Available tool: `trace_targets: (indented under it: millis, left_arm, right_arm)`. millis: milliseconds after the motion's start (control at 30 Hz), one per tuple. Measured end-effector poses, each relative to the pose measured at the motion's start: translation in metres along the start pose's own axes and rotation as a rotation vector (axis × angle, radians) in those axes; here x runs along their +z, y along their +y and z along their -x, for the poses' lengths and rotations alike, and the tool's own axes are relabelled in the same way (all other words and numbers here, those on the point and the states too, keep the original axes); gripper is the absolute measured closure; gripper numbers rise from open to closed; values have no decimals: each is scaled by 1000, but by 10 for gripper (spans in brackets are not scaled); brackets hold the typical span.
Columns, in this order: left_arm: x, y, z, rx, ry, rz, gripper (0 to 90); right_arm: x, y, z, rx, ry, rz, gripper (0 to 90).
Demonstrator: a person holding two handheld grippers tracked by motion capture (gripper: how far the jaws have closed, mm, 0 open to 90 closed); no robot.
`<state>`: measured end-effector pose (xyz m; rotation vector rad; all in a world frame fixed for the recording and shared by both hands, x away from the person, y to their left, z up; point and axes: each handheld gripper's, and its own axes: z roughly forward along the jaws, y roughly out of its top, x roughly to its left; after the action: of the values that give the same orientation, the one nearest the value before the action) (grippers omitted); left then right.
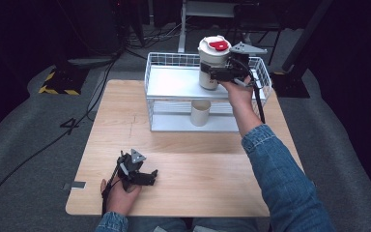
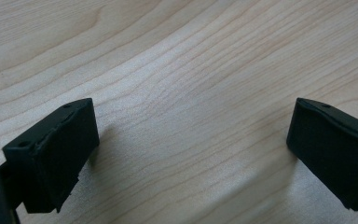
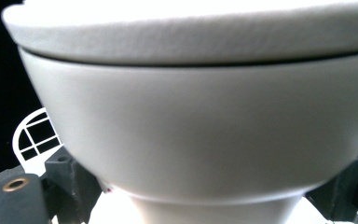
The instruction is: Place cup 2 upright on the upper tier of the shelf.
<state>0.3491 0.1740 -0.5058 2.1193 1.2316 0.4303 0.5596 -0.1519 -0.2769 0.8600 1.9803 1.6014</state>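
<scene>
Meanwhile, at upper right, a white lidded jar is clamped by the right gripper above the wire rack; seemingly ceramic, breakable and slick, it is best gripped mid-body. The left gripper rests spread, empty.

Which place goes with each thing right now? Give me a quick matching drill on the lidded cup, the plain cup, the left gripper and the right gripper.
Things:
1. lidded cup
2. plain cup
3. left gripper
4. right gripper

Places or states:
A. lower shelf of the wire rack
B. open, low over the wooden table
C. at the rack's upper shelf, held
D. shut on the lidded cup

Pairs: 1-C, 2-A, 3-B, 4-D
</scene>
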Motion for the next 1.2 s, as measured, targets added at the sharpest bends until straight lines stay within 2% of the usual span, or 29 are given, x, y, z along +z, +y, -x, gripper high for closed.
trace_targets:
  millis: [367, 733, 1200]
  left_arm:
    - [0, 0, 0, 1, 4, 0, 27]
    - [0, 0, 0, 2, 4, 0, 27]
    - [0, 0, 0, 2, 4, 0, 27]
  right_arm:
    - [4, -8, 2, 15, 9, 7, 133]
    - [5, -12, 4, 2, 19, 2, 132]
    - [5, -11, 2, -12, 4, -10, 125]
